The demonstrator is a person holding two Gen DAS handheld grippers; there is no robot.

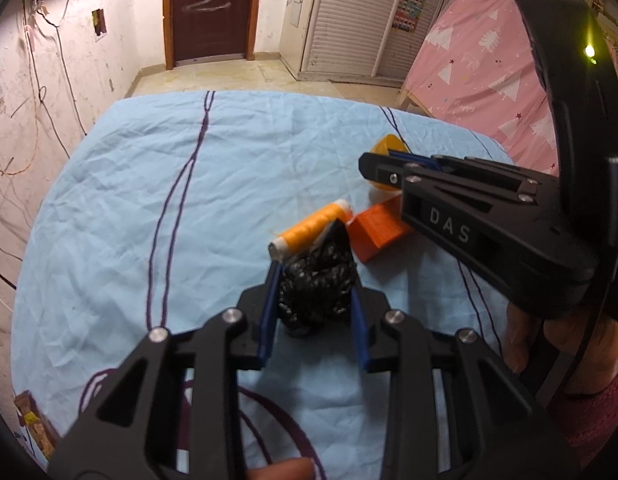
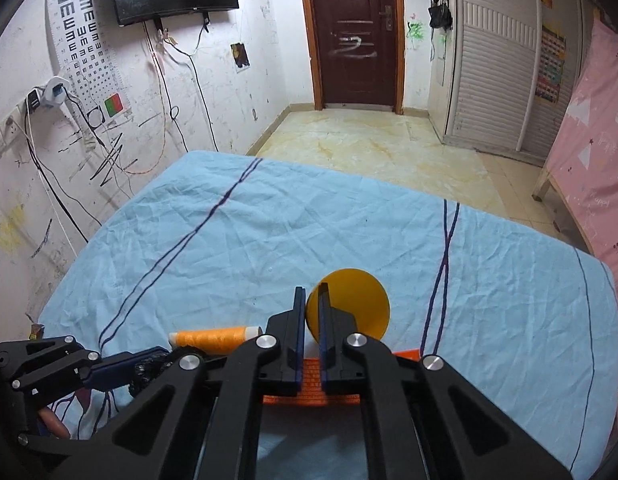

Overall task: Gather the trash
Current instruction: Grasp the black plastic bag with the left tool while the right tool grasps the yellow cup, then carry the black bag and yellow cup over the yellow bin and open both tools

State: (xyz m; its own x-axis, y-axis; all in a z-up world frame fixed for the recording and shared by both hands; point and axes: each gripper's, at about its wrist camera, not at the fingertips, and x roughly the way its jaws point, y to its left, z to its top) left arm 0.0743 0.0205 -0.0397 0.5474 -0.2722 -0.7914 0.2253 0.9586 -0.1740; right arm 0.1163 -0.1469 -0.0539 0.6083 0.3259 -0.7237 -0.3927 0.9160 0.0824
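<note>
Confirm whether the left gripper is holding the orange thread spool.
No. The left gripper clamps a crumpled black bag, while the orange thread spool lies on the blue sheet beyond its fingertips.

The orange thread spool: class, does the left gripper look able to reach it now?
Probably not directly: the left gripper is shut on the black crumpled wad, which sits between its fingers and the orange thread spool.

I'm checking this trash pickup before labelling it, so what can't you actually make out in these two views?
- Right gripper grip on the yellow cup: in the right wrist view its rim sits at the nearly shut fingers, contact unclear.
- Orange block: mostly hidden there by the gripper body.
- Black crumpled bag: its base is hidden by the left gripper in the left wrist view.
</note>
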